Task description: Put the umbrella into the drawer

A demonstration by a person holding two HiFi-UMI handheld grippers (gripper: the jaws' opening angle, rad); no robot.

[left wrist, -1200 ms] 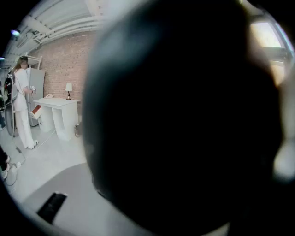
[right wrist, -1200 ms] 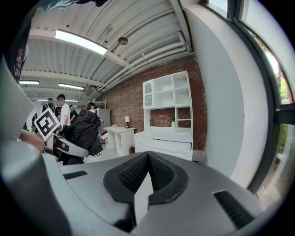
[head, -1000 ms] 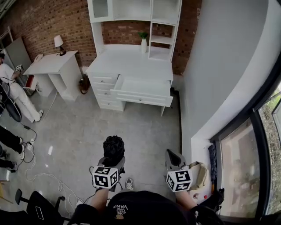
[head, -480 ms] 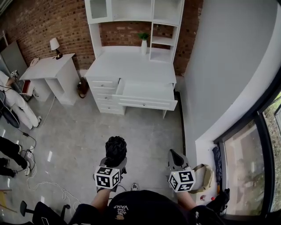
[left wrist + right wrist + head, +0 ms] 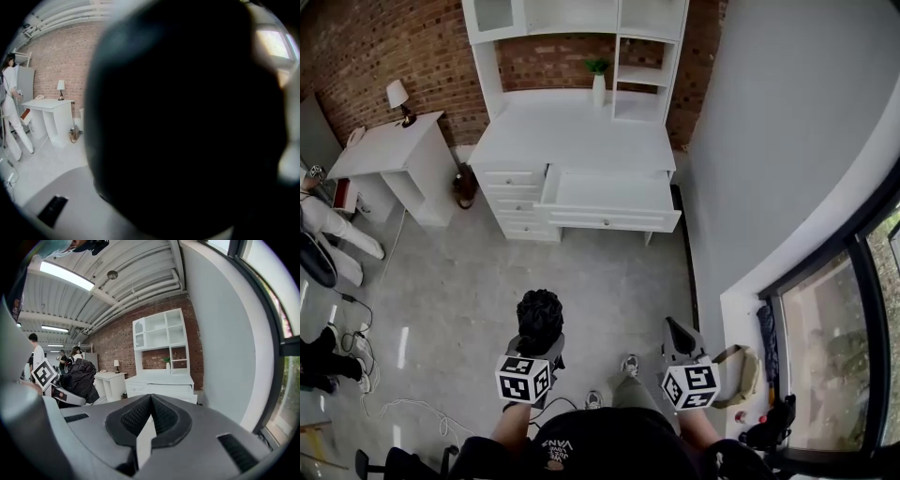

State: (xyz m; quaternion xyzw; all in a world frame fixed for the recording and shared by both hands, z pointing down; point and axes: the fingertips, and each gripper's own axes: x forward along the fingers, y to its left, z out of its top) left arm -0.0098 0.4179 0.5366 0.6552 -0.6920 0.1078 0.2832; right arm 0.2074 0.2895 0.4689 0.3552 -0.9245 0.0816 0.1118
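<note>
A black folded umbrella point(image 5: 540, 317) sticks up out of my left gripper point(image 5: 539, 341), whose jaws are shut on it. In the left gripper view the umbrella point(image 5: 187, 122) is a dark mass that fills most of the picture and hides the jaws. From the right gripper view the umbrella point(image 5: 80, 378) appears at the left. My right gripper point(image 5: 674, 329) is shut with nothing in it, its tips point(image 5: 151, 397) meeting. Ahead stands a white desk point(image 5: 577, 141) with its wide drawer point(image 5: 609, 192) pulled out and open, some way off across the floor.
A white side table point(image 5: 380, 150) with a lamp stands left of the desk. People are at the far left, and cables point(image 5: 403, 408) lie on the floor. On the right a grey wall runs to a window, with a tan bag point(image 5: 737, 371) under it. A potted plant point(image 5: 598, 80) is on the desk.
Both grippers, with the umbrella, have been carried forward across the floor toward the desk. A shoe has stepped into view between them. Neither gripper's jaws changed.
</note>
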